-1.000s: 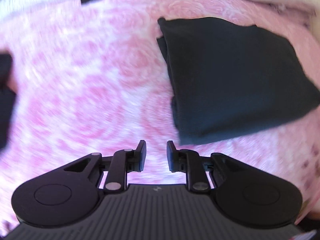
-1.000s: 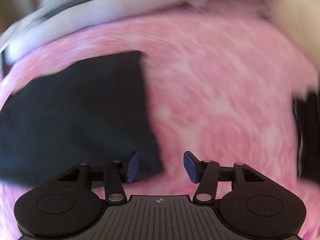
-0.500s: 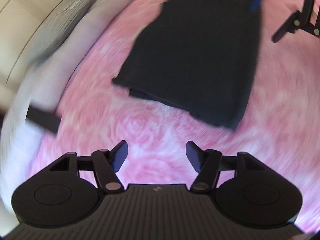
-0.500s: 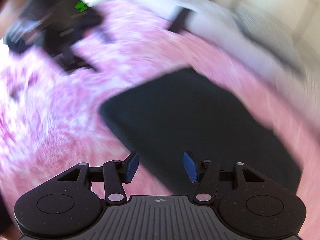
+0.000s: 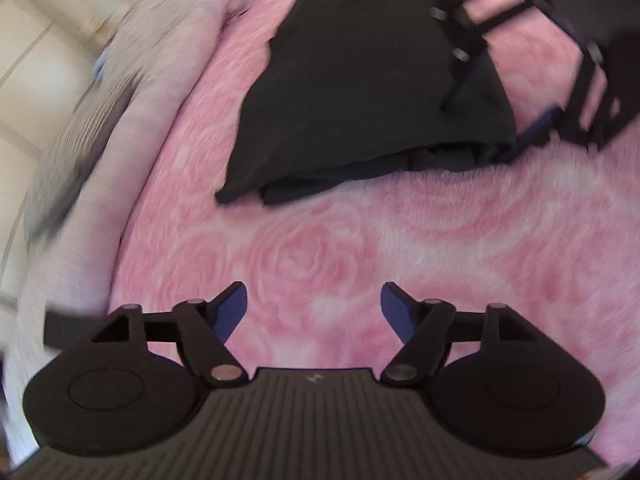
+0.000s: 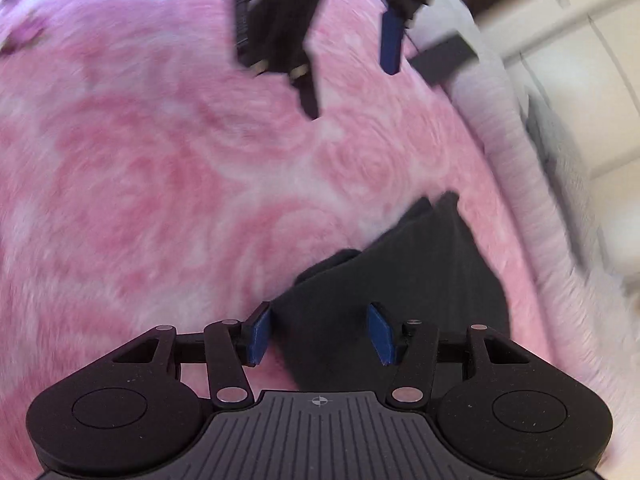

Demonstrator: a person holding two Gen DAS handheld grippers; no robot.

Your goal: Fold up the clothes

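Right wrist: right gripper (image 6: 320,334) closing, astride black garment (image 6: 400,280) (unpinched).

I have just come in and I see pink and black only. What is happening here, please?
A person is folding clothes on a pink blanket with a hand-held gripper in each hand. A folded black garment lies on it. The right gripper is at one corner of the garment, its jaws apart with cloth between them, just closing a little but not pinching yet. The left gripper is over bare blanket, short of the garment; its jaws have just opened wide and hold nothing.
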